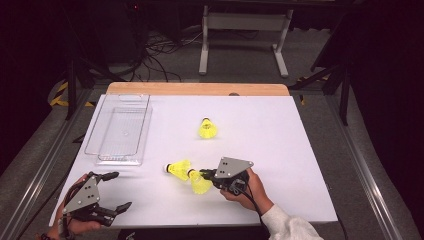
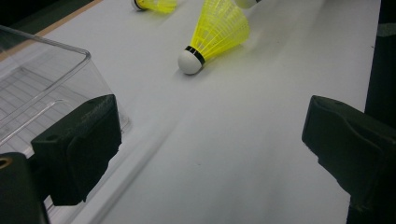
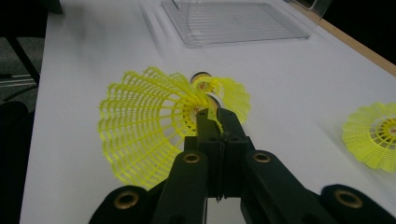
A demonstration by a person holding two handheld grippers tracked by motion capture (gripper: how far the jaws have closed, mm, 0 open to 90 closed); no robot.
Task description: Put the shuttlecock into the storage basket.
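Near the front edge of the white table (image 1: 280,150), right of centre, the right gripper (image 1: 202,175) has its jaws pinched together on the mesh skirt rim of a yellow shuttlecock (image 1: 200,183). From the right gripper view the grip seems to be on the rim of that skirt (image 3: 140,126), though the jaws hide the contact itself. A second shuttlecock (image 1: 178,169) lies touching it on the left, cork pointing left, and a third shuttlecock (image 1: 207,129) sits farther back near the table's middle. The clear plastic tray (image 1: 120,131) lies at the far left, well apart from the held shuttlecock, so a carry would run left and away from the person. The left gripper (image 1: 114,190) hovers at the near left corner, jaws spread wide and empty, closer to the tray than the right one.
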